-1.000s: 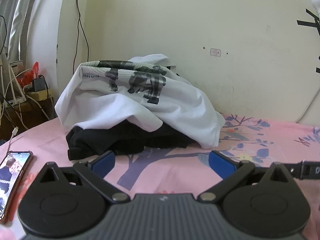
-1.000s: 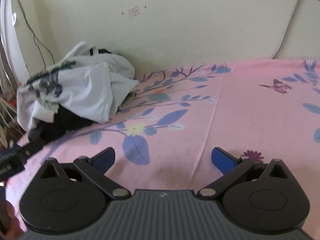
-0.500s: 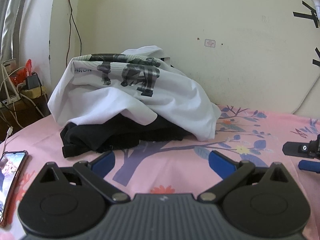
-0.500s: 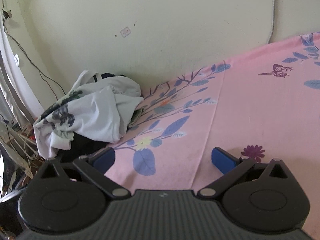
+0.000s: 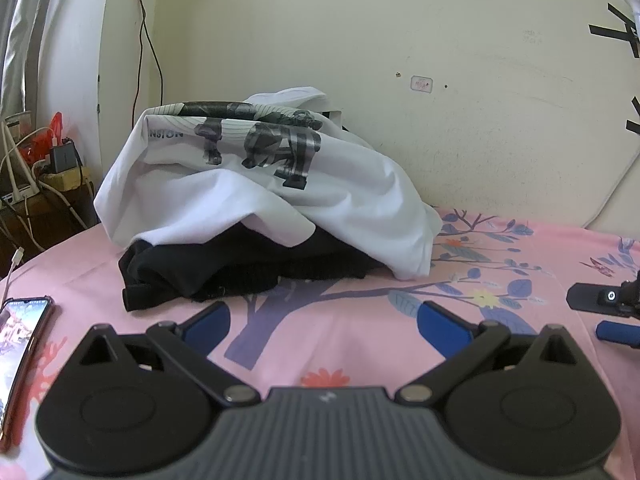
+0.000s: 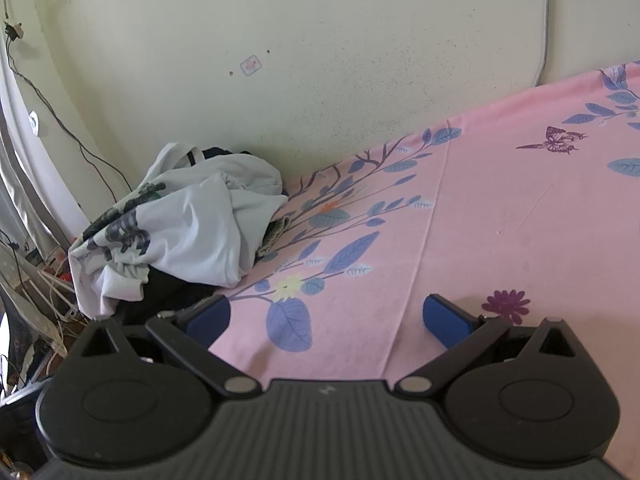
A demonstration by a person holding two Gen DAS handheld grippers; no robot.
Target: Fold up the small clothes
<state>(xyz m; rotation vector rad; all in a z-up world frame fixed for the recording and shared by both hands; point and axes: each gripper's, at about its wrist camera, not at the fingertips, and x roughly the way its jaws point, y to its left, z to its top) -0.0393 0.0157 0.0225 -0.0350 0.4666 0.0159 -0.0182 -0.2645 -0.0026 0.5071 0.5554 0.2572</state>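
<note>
- We are looking at a heap of clothes lying on the pink floral bedsheet [image 5: 360,344] against the cream wall [image 5: 360,32]; on top a white T-shirt [image 5: 280,192] with a dark printed graphic is draping over the rest.
- Under it a black garment [image 5: 224,268] is sticking out at the front and left, resting on the sheet.
- From the right wrist view we are seeing the same white shirt bunched up near the wall, with a bit of greenish knit fabric [image 6: 274,236] peeking from under its right edge.
- We are holding the left gripper [image 5: 324,322] low over the sheet just in front of the pile, its blue-padded jaws spread wide and gripping nothing.
- We are holding the right gripper [image 6: 326,316] over bare sheet to the right of the pile, jaws likewise wide apart and empty; part of it is showing at the right edge of the left wrist view.
- A phone [image 5: 22,340] with its screen lit is lying on the sheet at the left.
- Beyond the bed's left edge, a tangle of white cables and a charger [image 5: 62,158] is sitting on a low surface.
</note>
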